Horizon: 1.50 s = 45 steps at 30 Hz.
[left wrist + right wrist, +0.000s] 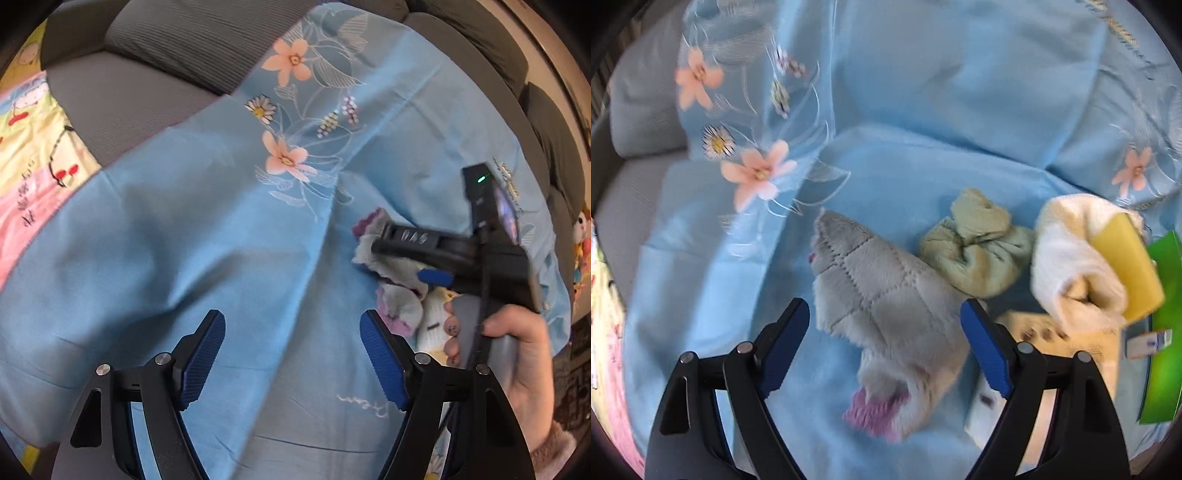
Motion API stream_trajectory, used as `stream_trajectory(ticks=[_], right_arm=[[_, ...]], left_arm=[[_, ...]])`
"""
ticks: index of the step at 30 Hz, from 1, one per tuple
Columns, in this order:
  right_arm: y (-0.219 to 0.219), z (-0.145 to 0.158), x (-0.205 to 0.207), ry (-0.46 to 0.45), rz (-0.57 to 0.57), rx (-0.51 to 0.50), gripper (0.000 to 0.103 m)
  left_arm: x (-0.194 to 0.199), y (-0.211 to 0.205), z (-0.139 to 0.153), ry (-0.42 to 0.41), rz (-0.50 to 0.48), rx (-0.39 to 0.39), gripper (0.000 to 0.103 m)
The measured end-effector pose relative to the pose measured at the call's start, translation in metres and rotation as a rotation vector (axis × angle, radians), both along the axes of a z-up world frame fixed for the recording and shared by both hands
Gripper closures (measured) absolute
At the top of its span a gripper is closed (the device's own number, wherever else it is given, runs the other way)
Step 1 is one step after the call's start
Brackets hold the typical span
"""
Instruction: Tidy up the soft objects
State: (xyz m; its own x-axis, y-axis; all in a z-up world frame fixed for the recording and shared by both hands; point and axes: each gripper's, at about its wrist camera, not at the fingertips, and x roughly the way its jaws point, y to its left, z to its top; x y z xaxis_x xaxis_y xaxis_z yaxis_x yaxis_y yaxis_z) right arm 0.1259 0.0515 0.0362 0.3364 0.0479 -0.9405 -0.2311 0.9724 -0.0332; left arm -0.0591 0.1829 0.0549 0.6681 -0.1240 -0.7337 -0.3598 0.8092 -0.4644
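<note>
A grey quilted plush sock [886,288] with a purple cuff lies on the blue floral sheet [923,92]. My right gripper [884,332] points down over it, jaws open, the sock between the pads without being pressed. Beside the sock lie a rolled pale green cloth [975,247] and a rolled cream towel [1067,266]. In the left wrist view the right gripper [402,258] hovers over the grey and purple sock [397,308], held by a hand [524,354]. My left gripper [291,332] stands open above bare blue sheet [221,229], nothing between its fingers.
A yellow sponge [1126,266], a green packet [1167,332] and a cream dotted item [1038,332] crowd the right side. Grey sofa cushions [129,92] lie behind the sheet. A yellow and pink cartoon blanket [33,147] is at the left.
</note>
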Motion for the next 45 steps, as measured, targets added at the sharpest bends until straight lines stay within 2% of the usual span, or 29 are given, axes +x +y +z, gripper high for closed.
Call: stream_trajectory(ticks=[3, 5, 6, 7, 10, 11, 13, 15, 19, 27, 29, 32, 34, 41, 43, 45], right_arm=[[0.002, -0.017, 0.008, 0.024, 0.018, -0.048, 0.040], [0.003, -0.019, 0.008, -0.014, 0.037, -0.074, 0.064], [0.002, -0.018, 0.007, -0.032, 0.040, -0.077, 0.072], [0.002, -0.017, 0.005, -0.046, 0.046, -0.088, 0.086], [-0.004, -0.002, -0.005, -0.065, 0.070, -0.038, 0.089], [-0.008, 0.007, -0.011, -0.061, 0.080, 0.011, 0.089], [-0.015, 0.027, -0.023, -0.069, 0.097, 0.089, 0.089], [-0.019, 0.050, -0.041, -0.105, 0.126, 0.140, 0.089], [-0.043, 0.094, -0.082, -0.162, 0.184, 0.257, 0.088], [-0.092, 0.124, -0.149, -0.249, 0.216, 0.338, 0.088], [-0.106, 0.131, -0.162, -0.298, 0.206, 0.338, 0.088], [-0.120, 0.131, -0.174, -0.363, 0.178, 0.278, 0.087], [-0.127, 0.119, -0.177, -0.356, 0.155, 0.262, 0.087], [-0.130, 0.037, -0.179, -0.188, 0.145, 0.100, 0.084], [-0.137, 0.024, -0.175, -0.133, 0.092, 0.109, 0.082], [-0.145, 0.019, -0.170, -0.088, 0.067, 0.146, 0.076]], left_arm=[[-0.003, 0.003, 0.003, -0.003, 0.021, 0.035, 0.027], [-0.003, 0.005, 0.004, -0.010, 0.020, 0.046, 0.027], [-0.003, 0.006, 0.005, -0.012, 0.018, 0.049, 0.027], [-0.003, 0.007, 0.005, -0.013, 0.016, 0.049, 0.027], [-0.003, 0.011, 0.005, -0.015, 0.019, 0.034, 0.027], [-0.004, 0.012, 0.004, -0.018, 0.009, 0.004, 0.027], [-0.005, 0.015, 0.001, -0.041, -0.038, -0.105, 0.027], [-0.006, 0.015, 0.002, -0.049, -0.054, -0.149, 0.027], [-0.007, 0.007, 0.007, -0.026, -0.012, -0.013, 0.027], [-0.009, -0.007, 0.007, -0.024, -0.039, 0.026, 0.027], [-0.008, -0.013, 0.007, -0.025, -0.053, 0.041, 0.027], [-0.007, -0.021, 0.006, -0.027, -0.075, 0.034, 0.027], [-0.005, -0.027, 0.005, -0.027, -0.094, 0.028, 0.027], [-0.004, -0.055, 0.009, -0.058, -0.195, 0.023, 0.027], [-0.003, -0.062, 0.010, -0.072, -0.234, 0.005, 0.027], [-0.002, -0.069, 0.010, -0.075, -0.261, -0.013, 0.027]])
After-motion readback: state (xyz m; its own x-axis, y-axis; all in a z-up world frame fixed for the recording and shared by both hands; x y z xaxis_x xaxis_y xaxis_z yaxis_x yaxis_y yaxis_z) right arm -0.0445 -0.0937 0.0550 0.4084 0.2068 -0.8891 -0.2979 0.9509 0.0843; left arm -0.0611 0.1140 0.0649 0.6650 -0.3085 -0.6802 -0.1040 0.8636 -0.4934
